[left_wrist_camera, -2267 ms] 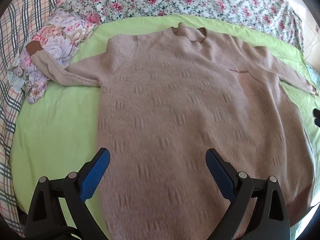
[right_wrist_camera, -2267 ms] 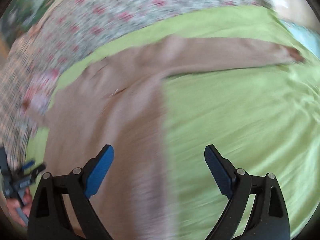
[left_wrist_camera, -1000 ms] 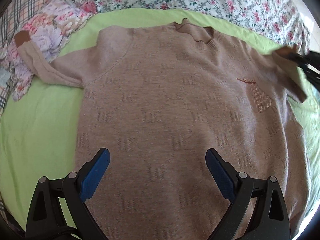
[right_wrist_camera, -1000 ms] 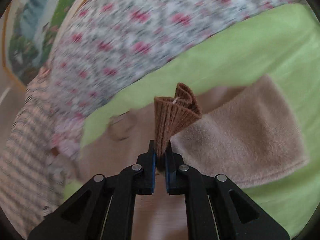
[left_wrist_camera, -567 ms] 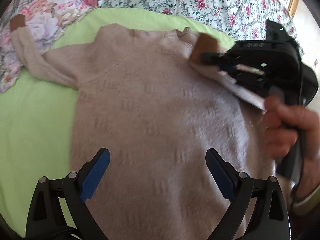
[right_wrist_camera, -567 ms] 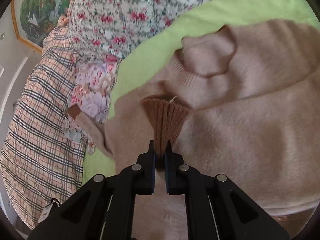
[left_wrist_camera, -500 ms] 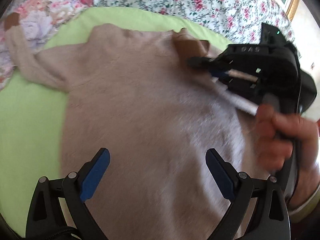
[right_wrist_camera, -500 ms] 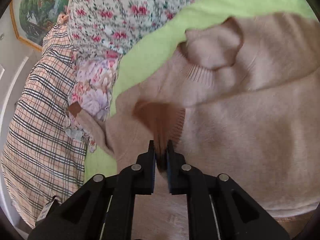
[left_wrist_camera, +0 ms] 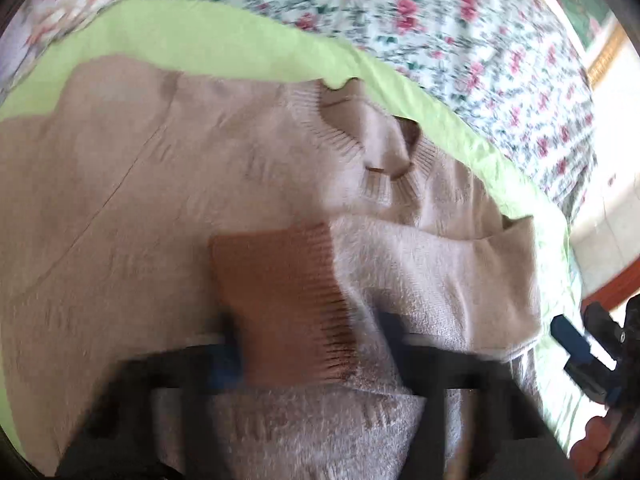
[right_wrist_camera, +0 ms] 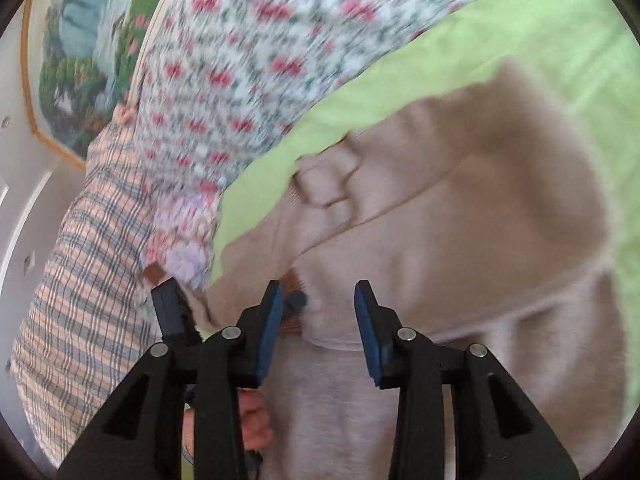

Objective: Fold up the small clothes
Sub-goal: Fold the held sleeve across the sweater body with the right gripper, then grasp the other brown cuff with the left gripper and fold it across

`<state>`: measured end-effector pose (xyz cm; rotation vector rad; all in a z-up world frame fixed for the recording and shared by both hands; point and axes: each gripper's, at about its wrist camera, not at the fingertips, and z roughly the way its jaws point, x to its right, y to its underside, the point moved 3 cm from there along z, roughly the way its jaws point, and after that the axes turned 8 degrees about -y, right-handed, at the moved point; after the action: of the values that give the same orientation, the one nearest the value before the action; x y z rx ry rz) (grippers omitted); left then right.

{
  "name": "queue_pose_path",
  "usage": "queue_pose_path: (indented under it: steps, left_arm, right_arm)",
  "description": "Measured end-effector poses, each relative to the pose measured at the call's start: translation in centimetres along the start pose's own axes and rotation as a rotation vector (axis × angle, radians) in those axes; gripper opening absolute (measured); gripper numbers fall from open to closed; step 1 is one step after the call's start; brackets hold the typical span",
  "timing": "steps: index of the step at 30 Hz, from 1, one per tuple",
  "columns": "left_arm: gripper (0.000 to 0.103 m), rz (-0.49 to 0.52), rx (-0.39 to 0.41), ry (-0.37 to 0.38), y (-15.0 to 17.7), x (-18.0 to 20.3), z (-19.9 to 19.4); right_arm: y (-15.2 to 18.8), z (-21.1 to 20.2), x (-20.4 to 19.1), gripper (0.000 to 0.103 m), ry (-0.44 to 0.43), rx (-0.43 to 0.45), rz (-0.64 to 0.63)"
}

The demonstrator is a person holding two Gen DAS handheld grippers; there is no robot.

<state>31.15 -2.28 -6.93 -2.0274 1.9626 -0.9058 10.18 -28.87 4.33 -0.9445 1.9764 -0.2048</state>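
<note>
A beige knit sweater (left_wrist_camera: 120,208) lies flat on a lime-green sheet (left_wrist_camera: 208,40), neckline (left_wrist_camera: 384,148) toward the far side. Its right sleeve (left_wrist_camera: 440,272) is folded across the chest, and the brown ribbed cuff (left_wrist_camera: 280,312) lies between the blurred fingers of my left gripper (left_wrist_camera: 312,356), which stands open around it. My right gripper (right_wrist_camera: 316,320) is open and empty above the folded sleeve (right_wrist_camera: 460,248). It also shows at the right edge of the left wrist view (left_wrist_camera: 580,344). The other sleeve's brown cuff (right_wrist_camera: 152,274) lies at the far left.
A floral pink-and-white cover (left_wrist_camera: 440,20) lies beyond the green sheet. A plaid cloth (right_wrist_camera: 80,280) and a floral garment (right_wrist_camera: 180,248) lie at the left side. A framed picture (right_wrist_camera: 88,40) hangs on the wall behind.
My right gripper carried the sleeve cuff across the chest, let it go and opened, then drew back. My left gripper moved forward until the cuff lies between its fingers.
</note>
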Motion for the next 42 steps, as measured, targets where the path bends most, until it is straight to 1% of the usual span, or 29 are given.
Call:
queue_pose_path:
  steps: [1, 2, 4, 6, 8, 9, 10, 13, 15, 17, 18, 19, 22, 24, 25, 26, 27, 29, 31, 33, 34, 35, 36, 37, 38, 39, 40, 41, 42]
  left_arm:
    - [0.009, 0.017, 0.000, 0.015, 0.1, 0.2, -0.3]
    - [0.007, 0.027, 0.029, 0.011, 0.2, 0.4, -1.2]
    - [0.007, 0.057, 0.114, -0.009, 0.1, 0.2, -3.8]
    - [0.006, 0.052, 0.168, -0.040, -0.3, -1.4, -5.7]
    - [0.006, 0.022, 0.182, -0.072, -0.6, -3.6, -6.3]
    - [0.006, 0.001, 0.170, -0.110, -0.7, -5.1, -5.9]
    - [0.006, -0.012, 0.155, -0.120, -0.8, -6.0, -5.6]
    - [0.006, -0.029, 0.135, -0.094, -0.4, -7.2, -5.4]
    - [0.006, 0.000, 0.148, -0.116, -0.3, -6.9, -5.5]
    - [0.006, 0.017, 0.154, -0.136, -0.3, -6.6, -5.3]
    - [0.006, 0.016, 0.154, -0.142, -0.3, -6.8, -5.3]
    - [0.006, 0.012, 0.155, -0.150, -0.2, -6.9, -5.2]
    - [0.006, 0.007, 0.158, -0.154, -0.7, -7.0, -5.1]
    - [0.006, 0.026, 0.165, -0.163, -1.1, -6.3, -4.9]
    - [0.006, 0.043, 0.171, -0.169, -1.2, -5.9, -5.0]
    - [0.006, 0.056, 0.178, -0.172, -1.4, -5.5, -5.0]
    - [0.006, 0.066, 0.186, -0.167, -1.5, -5.2, -5.2]
    - [0.006, 0.081, 0.204, -0.146, -1.5, -4.6, -5.6]
    - [0.006, 0.106, 0.208, -0.148, -1.3, -3.9, -5.2]
    - [0.006, 0.143, 0.196, -0.186, -0.8, -3.4, -4.2]
    - [0.006, 0.159, 0.191, -0.201, -0.6, -3.3, -3.8]
    - [0.006, 0.166, 0.188, -0.210, -0.4, -3.4, -3.5]
    - [0.007, 0.169, 0.186, -0.209, -0.2, -3.5, -3.5]
    - [0.007, 0.172, 0.188, -0.200, -0.1, -3.6, -3.6]
    - [0.007, 0.172, 0.190, -0.191, -0.1, -3.7, -3.7]
    - [0.007, 0.171, 0.190, -0.185, 0.0, -3.7, -3.8]
    - [0.008, 0.171, 0.191, -0.186, 0.0, -3.7, -3.9]
    - [0.008, 0.172, 0.189, -0.191, 0.1, -3.6, -3.9]
    - [0.009, 0.174, 0.186, -0.196, 0.1, -3.6, -3.8]
  right_arm:
    - [-0.1, -0.7, 0.4, 0.039, 0.024, 0.023, -0.003]
    - [-0.2, -1.5, 1.0, 0.039, 0.049, 0.050, -0.001]
    - [-0.6, -2.8, 2.8, 0.039, 0.093, 0.075, 0.024]
    - [-1.1, -4.2, 4.8, 0.039, 0.138, 0.098, 0.067]
    - [-1.5, -5.0, 6.3, 0.039, 0.181, 0.125, 0.076]
    - [-1.8, -5.1, 7.0, 0.039, 0.201, 0.128, 0.072]
    - [-2.1, -5.1, 7.7, 0.039, 0.221, 0.125, 0.073]
    - [-2.8, -4.1, 9.4, 0.039, 0.248, 0.084, 0.080]
    - [-3.3, -3.2, 10.1, 0.040, 0.266, 0.060, 0.062]
    - [-4.1, -2.0, 10.5, 0.047, 0.274, 0.036, 0.036]
    - [-4.6, -1.3, 10.7, 0.054, 0.280, 0.023, 0.025]
    - [-5.1, -0.7, 10.9, 0.058, 0.285, 0.012, 0.015]
    - [-6.0, 1.5, 11.7, 0.059, 0.288, -0.048, -0.003]
    - [-5.9, 3.5, 12.3, 0.058, 0.284, -0.130, -0.019]
    - [-5.8, 3.9, 12.2, 0.025, 0.293, -0.152, -0.045]
    - [-5.9, 3.7, 11.8, 0.008, 0.318, -0.143, -0.089]
    - [-6.4, 2.8, 11.2, 0.009, 0.321, -0.101, -0.123]
    - [-7.2, 1.1, 10.8, 0.008, 0.325, -0.028, -0.134]
    - [-7.2, 0.7, 11.7, 0.008, 0.350, -0.016, -0.114]
    - [-6.6, 1.7, 13.0, 0.009, 0.392, -0.075, -0.090]
    - [-6.4, 1.7, 13.2, 0.010, 0.429, -0.079, -0.088]
    - [-6.3, 1.3, 12.7, 0.012, 0.471, -0.052, -0.105]
    - [-6.1, 0.7, 11.6, 0.017, 0.501, -0.004, -0.130]
    - [-5.9, 0.2, 10.4, 0.017, 0.508, 0.035, -0.154]
    - [-5.5, -0.4, 9.3, 0.017, 0.483, 0.062, -0.188]
    - [-5.0, -0.5, 8.2, 0.017, 0.442, 0.071, -0.216]
    - [-4.5, -0.3, 7.4, 0.019, 0.396, 0.057, -0.233]
    - [-3.9, 0.5, 7.2, 0.023, 0.351, 0.010, -0.231]
    - [-3.3, 1.4, 7.5, 0.031, 0.342, -0.042, -0.214]
